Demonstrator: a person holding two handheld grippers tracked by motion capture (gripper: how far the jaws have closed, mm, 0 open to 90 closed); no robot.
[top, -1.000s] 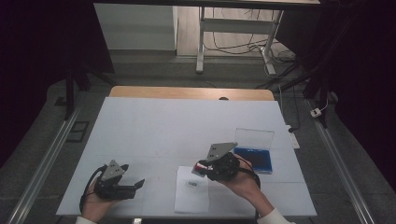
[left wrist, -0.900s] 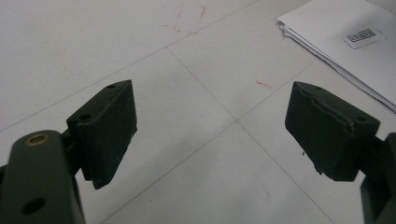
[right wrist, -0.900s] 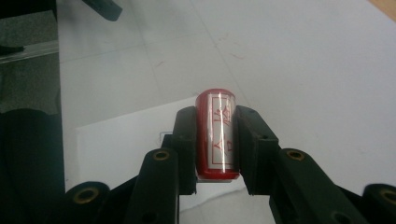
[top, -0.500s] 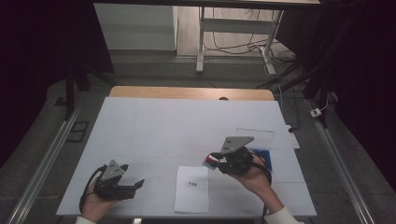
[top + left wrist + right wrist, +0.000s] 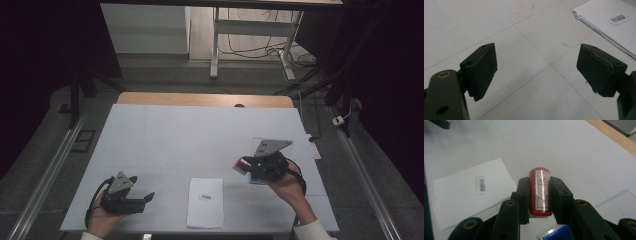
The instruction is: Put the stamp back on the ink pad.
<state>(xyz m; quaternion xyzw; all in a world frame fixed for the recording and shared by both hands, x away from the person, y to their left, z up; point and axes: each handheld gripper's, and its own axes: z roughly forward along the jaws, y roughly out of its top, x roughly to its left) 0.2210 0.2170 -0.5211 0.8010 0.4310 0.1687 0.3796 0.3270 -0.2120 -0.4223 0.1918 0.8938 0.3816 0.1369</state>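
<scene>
Two black jaws of your right gripper [image 5: 539,195] are clamped on a red cylindrical stamp [image 5: 539,192] with red characters on a pale label; in the high view that gripper [image 5: 245,165] sits right of centre in the lower half of the frame, over a blue ink pad [image 5: 256,180] that peeks out beneath it. Your left gripper [image 5: 148,197], lower left of the frame, has its jaws spread wide with nothing between them. The white paper stack [image 5: 205,202] with its small printed label [image 5: 205,197] lies bottom centre, between your hands.

My reading is that you are carrying the stamp to the pad for inking. Keep the stamp upright in the grip, bring its face down flat on the pad, and press evenly without tilting.

Compared with a second ago, your right hand has moved off the paper's right edge toward the right of the frame, and the blue pad, then plainly visible, is now mostly covered. Your left hand has not shifted.
</scene>
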